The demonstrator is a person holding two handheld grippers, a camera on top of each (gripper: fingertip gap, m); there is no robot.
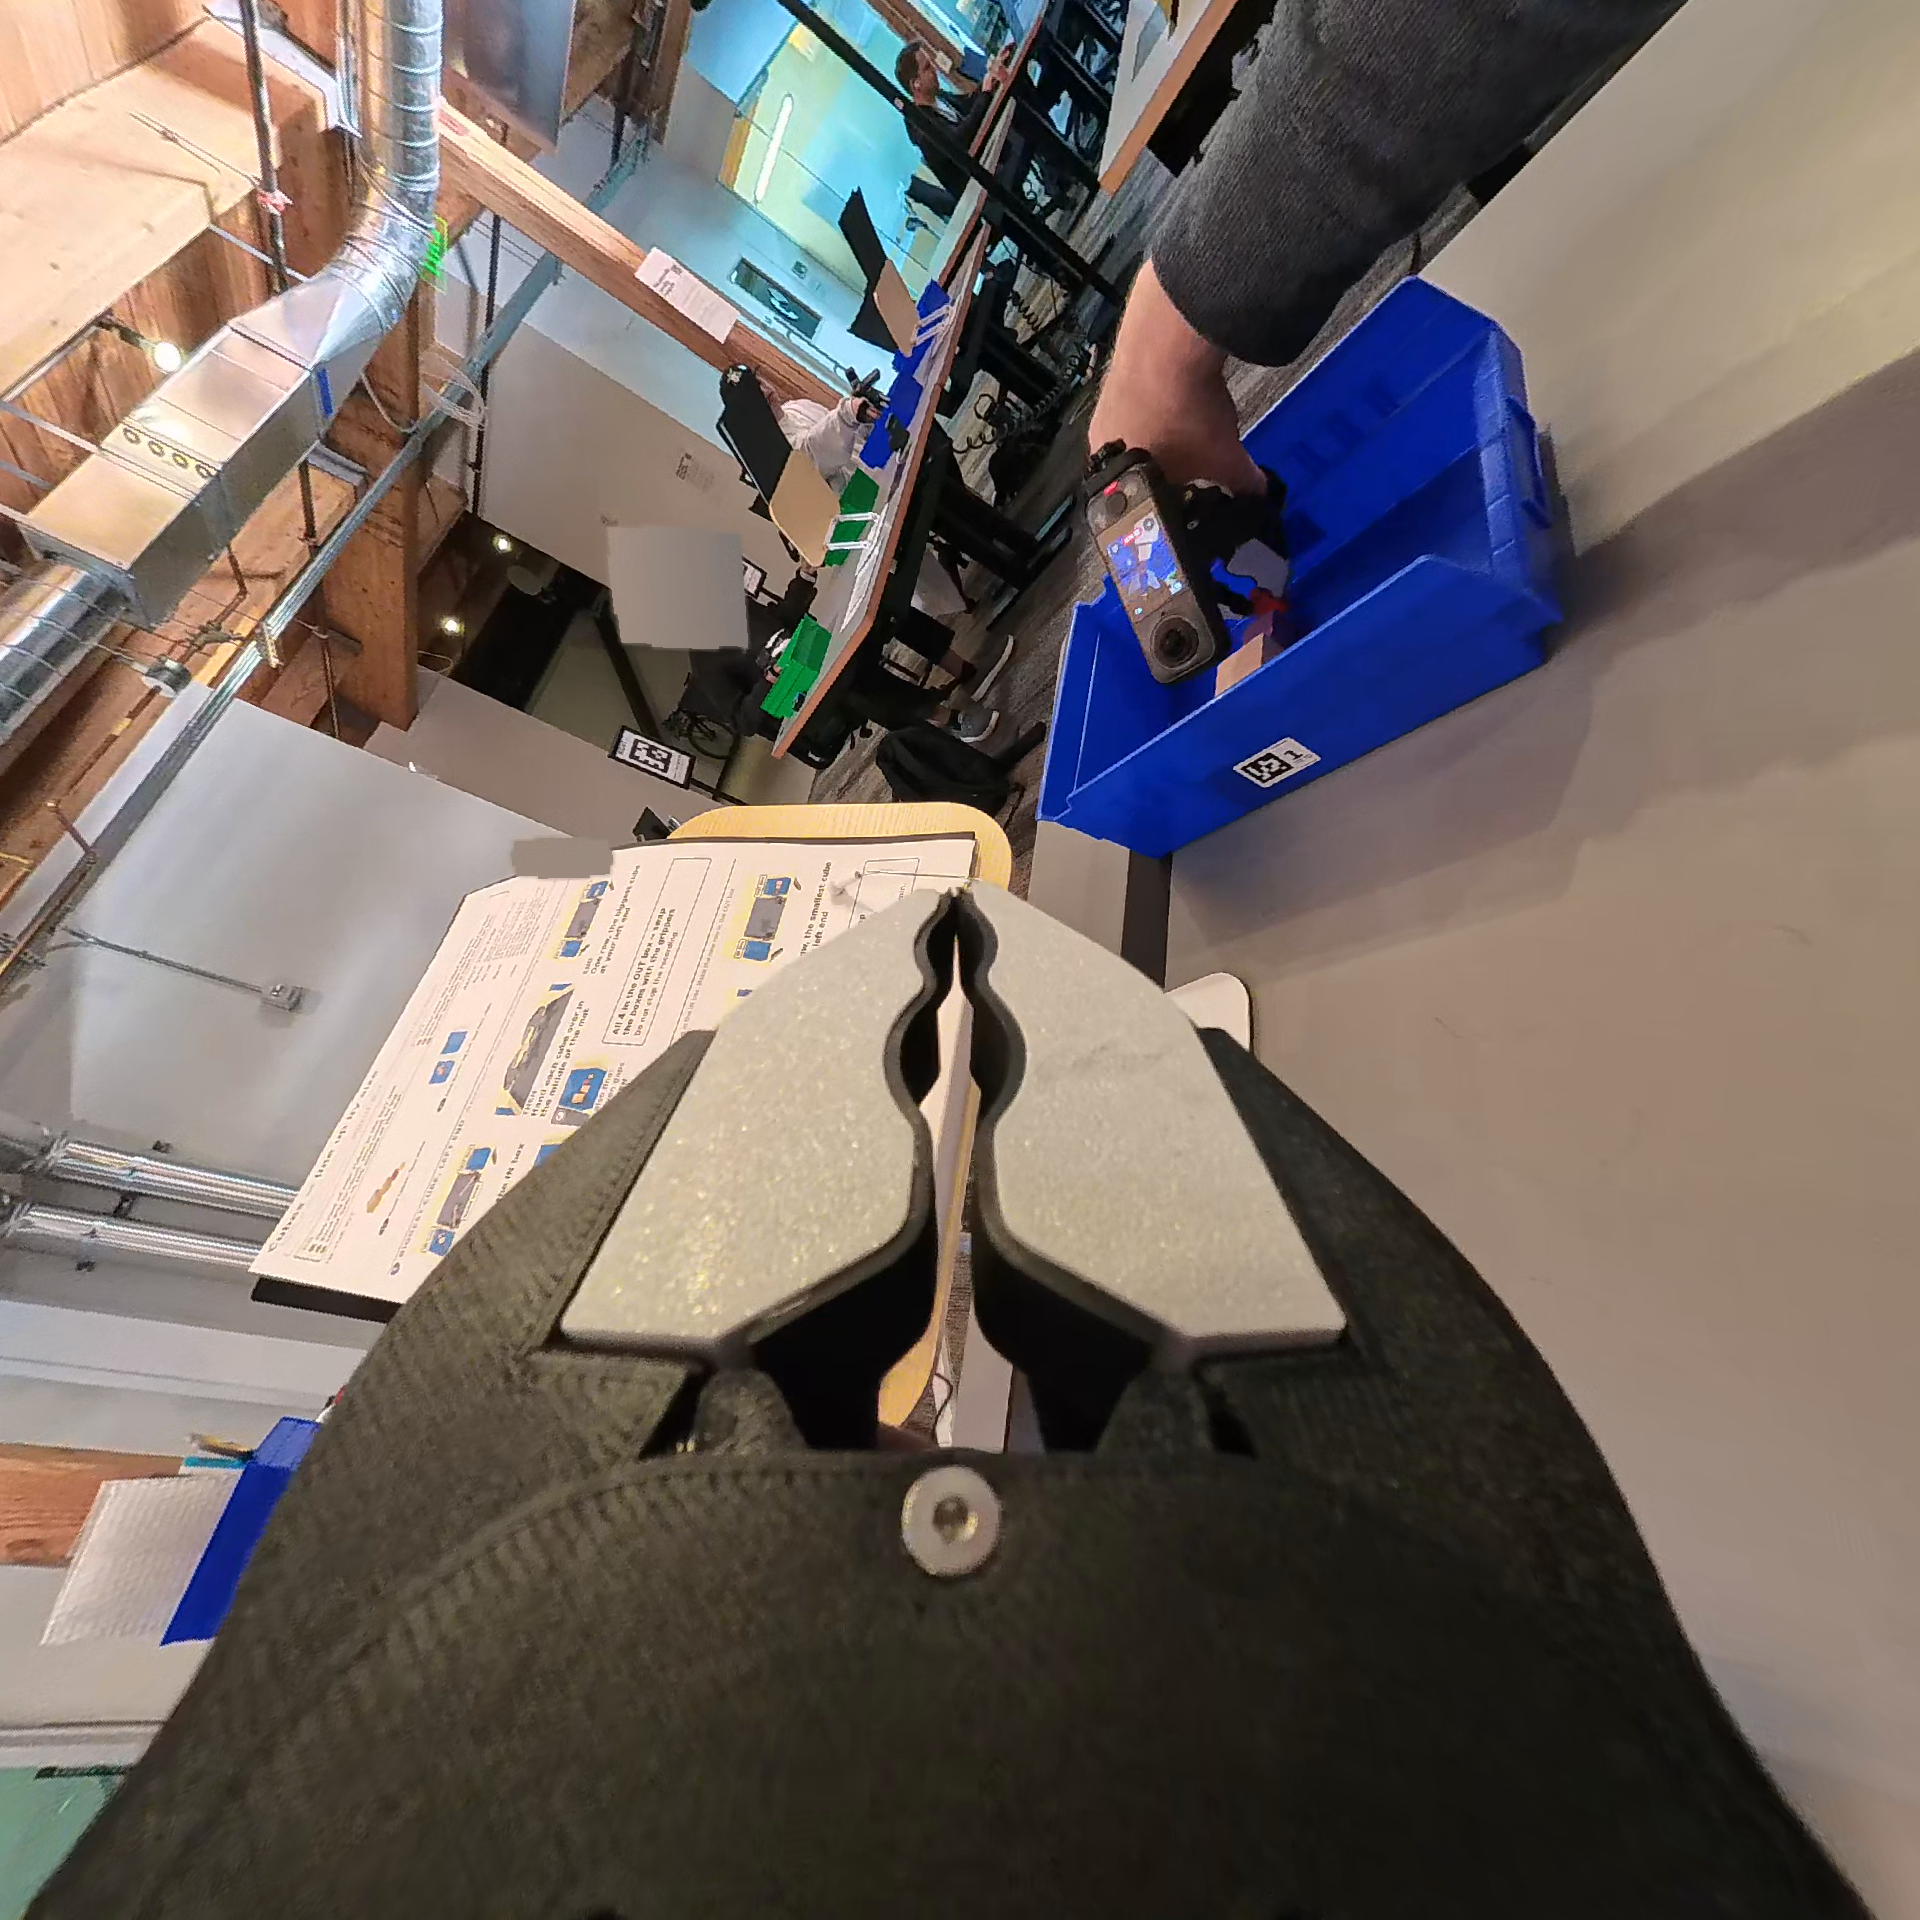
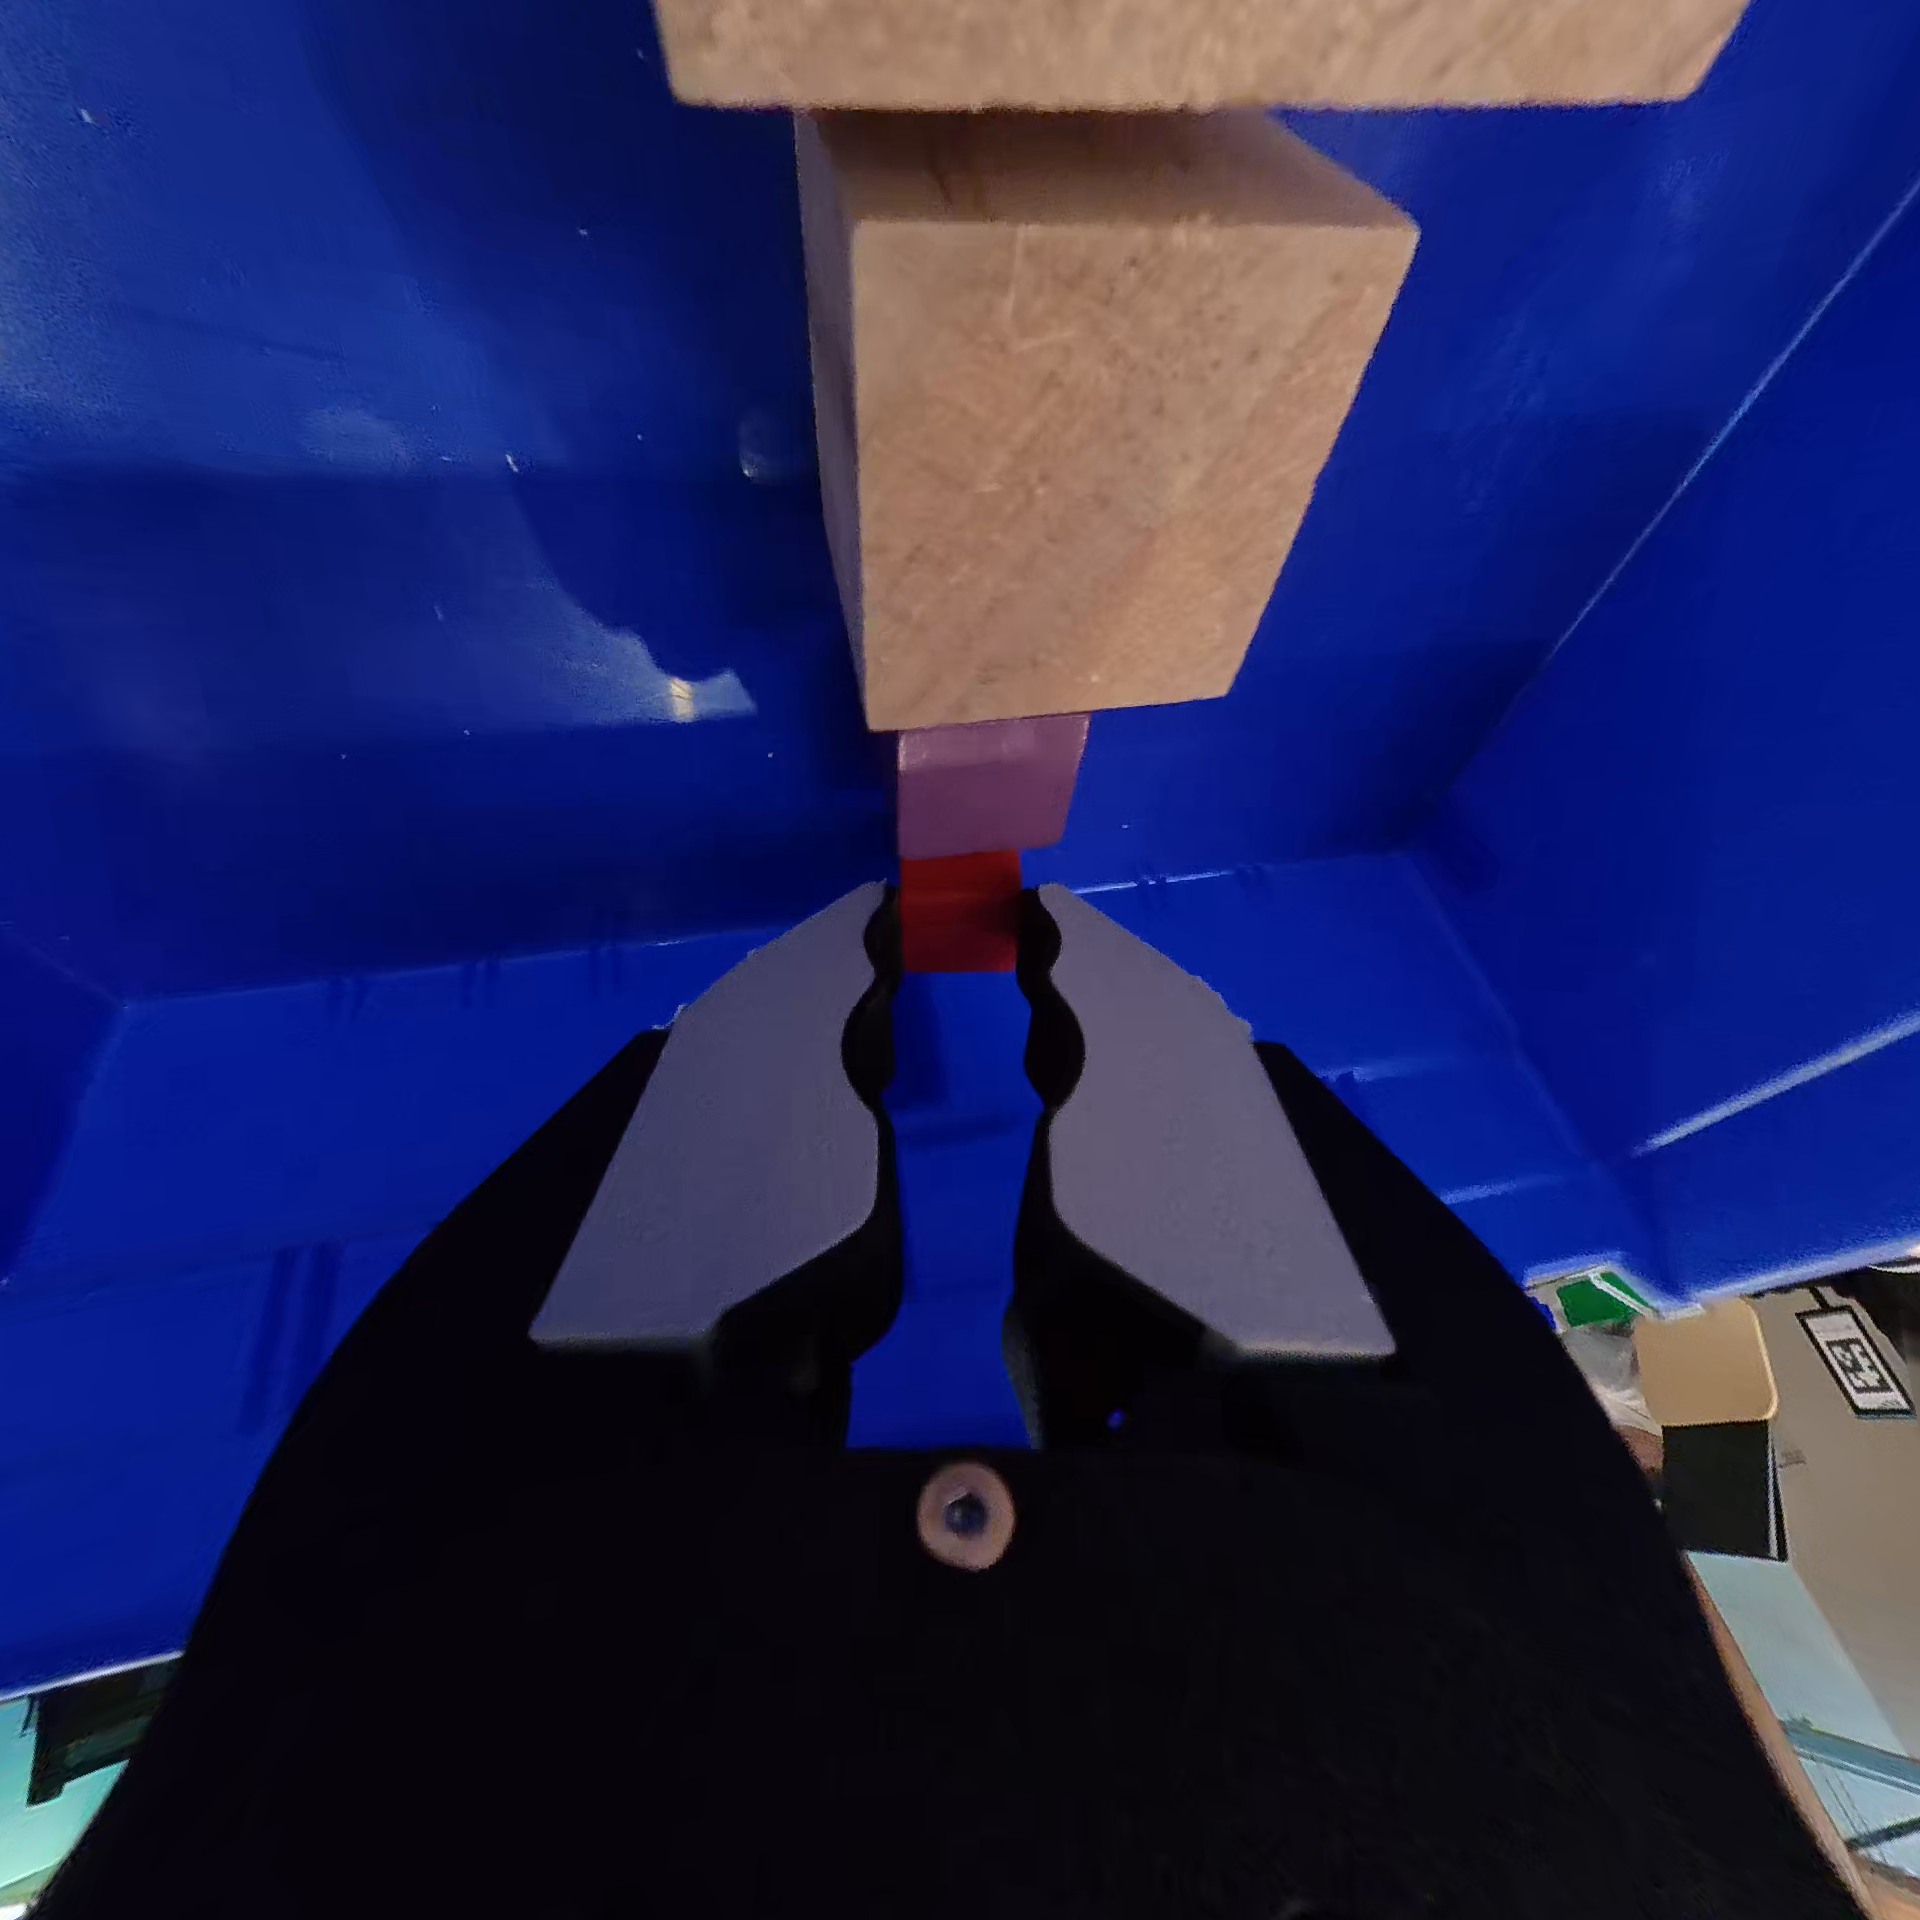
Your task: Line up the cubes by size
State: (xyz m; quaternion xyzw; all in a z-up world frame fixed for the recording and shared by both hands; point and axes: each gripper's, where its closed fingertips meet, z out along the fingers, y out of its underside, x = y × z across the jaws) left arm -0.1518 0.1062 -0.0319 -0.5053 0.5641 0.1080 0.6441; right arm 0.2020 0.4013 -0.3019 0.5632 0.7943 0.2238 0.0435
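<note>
Grey table (image 1: 1558,1143) runs under both grippers, with an open workshop of benches and ceiling ducts behind it. At the table's far side stands a blue bin (image 1: 1351,717), and a printed instruction sheet (image 1: 540,1039) lies on a wooden board to the left. The left gripper (image 1: 957,906) hangs above that sheet with its jaws pressed together on nothing. The right gripper (image 2: 959,920), held by a hand (image 1: 1174,395) in a grey sleeve, reaches down into the bin. Its jaws pinch a small red cube (image 2: 956,914), both pads against its sides. Just beyond, in a row inside the bin, sit a purple cube (image 2: 982,790), a larger wooden cube (image 2: 1091,457) and a still bigger wooden cube (image 2: 1184,47), each touching the next.
</note>
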